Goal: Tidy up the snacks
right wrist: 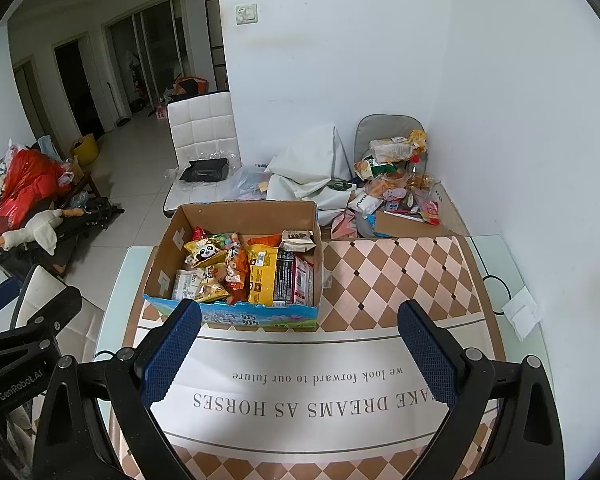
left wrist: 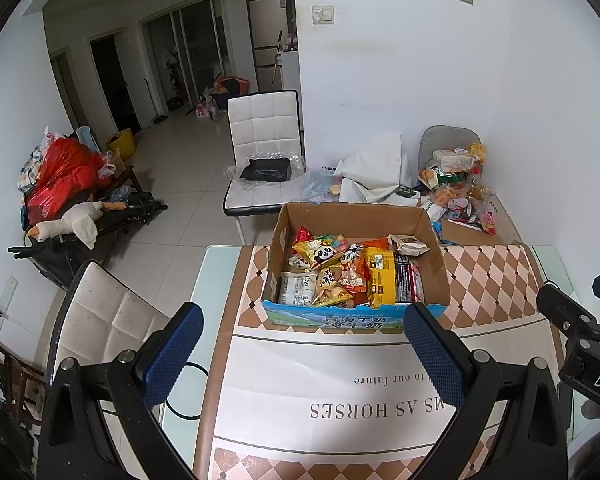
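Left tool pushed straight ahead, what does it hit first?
Probably the near wall of the box: it sits centred between the open left tool tips. Depth is unclear; aimed lower, it meets the tablecloth first.

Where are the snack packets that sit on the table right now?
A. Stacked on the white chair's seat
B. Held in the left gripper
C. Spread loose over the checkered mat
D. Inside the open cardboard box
D: the snack packets fill the open cardboard box on the table mat, while the left gripper and right gripper are both open and empty.
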`<state>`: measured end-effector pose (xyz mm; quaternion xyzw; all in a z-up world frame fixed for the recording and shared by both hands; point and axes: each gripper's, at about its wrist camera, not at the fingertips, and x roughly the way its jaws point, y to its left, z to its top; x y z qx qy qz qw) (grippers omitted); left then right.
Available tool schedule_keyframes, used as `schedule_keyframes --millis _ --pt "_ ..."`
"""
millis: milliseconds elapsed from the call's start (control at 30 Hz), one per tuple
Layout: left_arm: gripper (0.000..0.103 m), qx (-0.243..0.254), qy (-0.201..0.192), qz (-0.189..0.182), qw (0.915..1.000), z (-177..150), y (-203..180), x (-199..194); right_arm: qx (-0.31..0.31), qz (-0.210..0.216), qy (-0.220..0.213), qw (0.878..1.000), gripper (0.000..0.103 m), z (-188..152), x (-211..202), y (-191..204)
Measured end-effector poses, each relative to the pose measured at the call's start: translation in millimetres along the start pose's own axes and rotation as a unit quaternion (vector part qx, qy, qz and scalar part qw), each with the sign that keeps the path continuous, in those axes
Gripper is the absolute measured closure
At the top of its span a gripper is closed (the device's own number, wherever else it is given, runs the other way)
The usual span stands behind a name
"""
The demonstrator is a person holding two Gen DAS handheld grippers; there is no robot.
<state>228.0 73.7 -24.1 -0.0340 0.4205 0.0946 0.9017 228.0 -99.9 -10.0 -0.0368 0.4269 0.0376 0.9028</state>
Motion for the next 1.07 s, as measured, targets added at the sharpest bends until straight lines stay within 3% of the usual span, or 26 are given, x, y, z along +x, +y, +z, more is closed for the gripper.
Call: schedule_keyframes --millis 1067 --pt "0.0 0.008 -0.001 -0.011 0.9999 0.6 -0.1 -0.3 0.002 0.002 0.0 1.0 0.003 1.5 -1.2 5.0"
